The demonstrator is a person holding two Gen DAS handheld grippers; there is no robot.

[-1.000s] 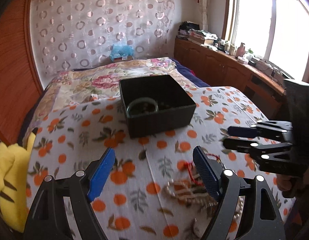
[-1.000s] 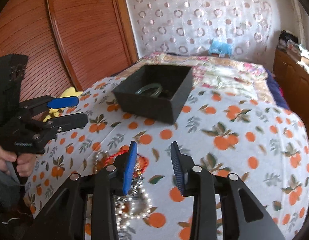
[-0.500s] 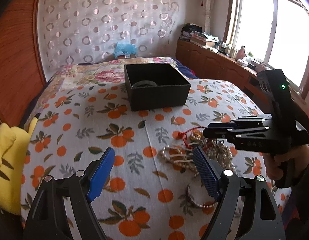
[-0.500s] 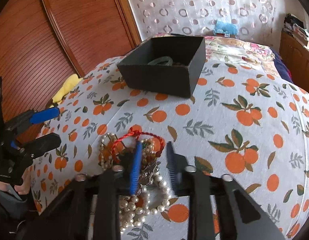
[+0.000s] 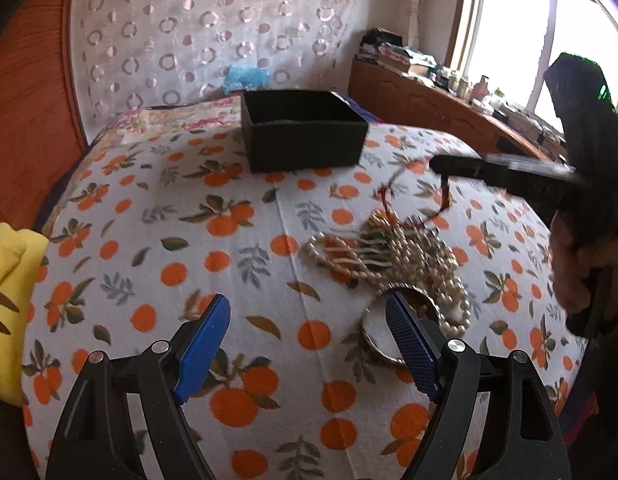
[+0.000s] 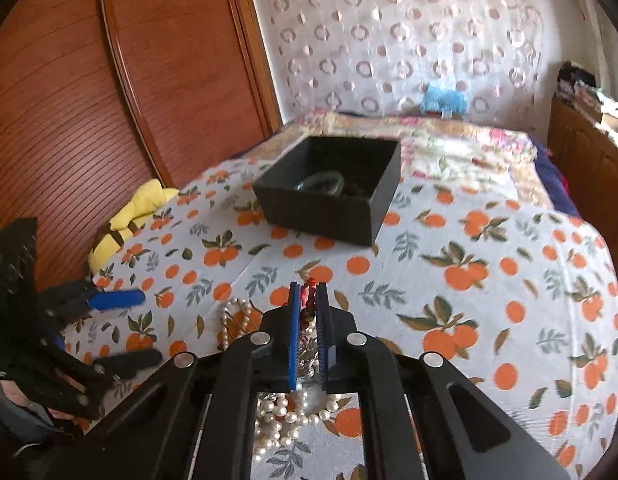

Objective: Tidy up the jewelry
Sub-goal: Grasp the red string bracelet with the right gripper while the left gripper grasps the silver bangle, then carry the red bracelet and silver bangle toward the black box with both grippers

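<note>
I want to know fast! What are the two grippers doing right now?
Left gripper: open, holding nothing.
Right gripper: just closed on the red cord bracelet.

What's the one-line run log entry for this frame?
right gripper: shut on red cord, just closed | left gripper: open, empty | pearl pile: on bedspread | black box: holds bangle

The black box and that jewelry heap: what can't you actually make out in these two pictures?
- Black box contents: left wrist view, hidden by its front wall; right wrist view shows a ring shape, the rest too dark.
- Red cord: left view, blurred by motion; its full shape is unclear.
- Pearl strands: right view, partly hidden under the right claw.
- Silver bangle: left view, partly hidden behind the left claw's finger.
</note>
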